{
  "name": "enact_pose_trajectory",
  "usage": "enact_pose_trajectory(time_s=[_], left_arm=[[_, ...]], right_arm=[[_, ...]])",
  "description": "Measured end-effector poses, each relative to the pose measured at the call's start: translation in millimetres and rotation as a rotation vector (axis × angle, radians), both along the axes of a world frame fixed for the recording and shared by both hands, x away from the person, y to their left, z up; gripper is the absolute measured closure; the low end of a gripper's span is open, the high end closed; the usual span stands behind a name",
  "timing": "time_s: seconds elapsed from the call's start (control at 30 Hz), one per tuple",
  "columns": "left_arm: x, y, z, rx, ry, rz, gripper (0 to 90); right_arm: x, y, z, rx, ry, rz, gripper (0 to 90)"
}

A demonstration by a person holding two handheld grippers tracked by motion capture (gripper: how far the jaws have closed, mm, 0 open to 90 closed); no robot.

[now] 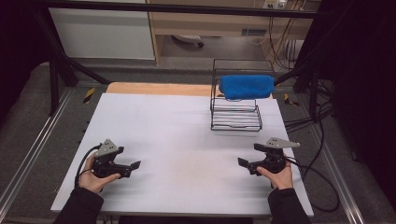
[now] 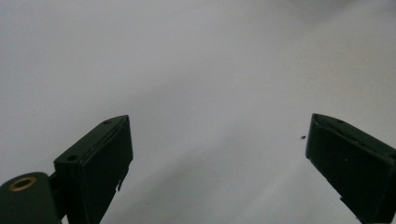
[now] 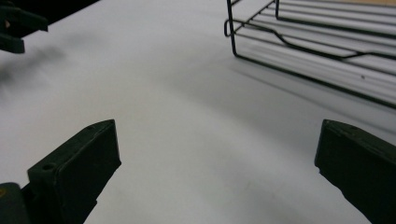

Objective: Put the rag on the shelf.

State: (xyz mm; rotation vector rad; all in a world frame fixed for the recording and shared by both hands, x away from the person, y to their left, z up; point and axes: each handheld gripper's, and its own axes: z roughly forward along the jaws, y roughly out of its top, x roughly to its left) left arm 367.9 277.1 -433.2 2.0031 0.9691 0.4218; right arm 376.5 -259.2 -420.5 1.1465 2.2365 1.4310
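A black wire rack [image 1: 236, 109] stands at the back right of the white table [image 1: 182, 140], and a blue folded cloth [image 1: 246, 86] lies over its top. My left gripper [image 1: 135, 166] is held low over the table's near left, jaws wide open with bare table between them [image 2: 219, 135]. My right gripper [image 1: 243, 163] is low at the near right, in front of the rack, also open and empty [image 3: 217, 149]. In the right gripper view the rack's lower wires [image 3: 317, 42] lie ahead to the upper right, and the other gripper [image 3: 16, 25] shows at the top left.
A wooden board [image 1: 159, 88] edges the table's far side. Black frame bars [image 1: 60, 70] and cables [image 1: 308, 123] run around the table. A cabinet [image 1: 102, 32] stands behind. Each gripper trails a cable [image 1: 81, 165] near the front edge.
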Motion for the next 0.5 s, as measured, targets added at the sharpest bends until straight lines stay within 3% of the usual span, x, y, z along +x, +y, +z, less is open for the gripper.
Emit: enact_pose_trajectory(time_s=[0.27,0.5], left_arm=[[-7.9,9.5,-9.3,0.005,0.007,-0.007,7.4],[-11.5,15.0,-14.1,0.023,0.005,0.002,7.4]], right_arm=[[-11.6,-12.2,-17.9,-0.017,0.038,-0.002,0.8],[-15.0,-12.6,-21.1,-0.042,0.041,0.009,0.8]])
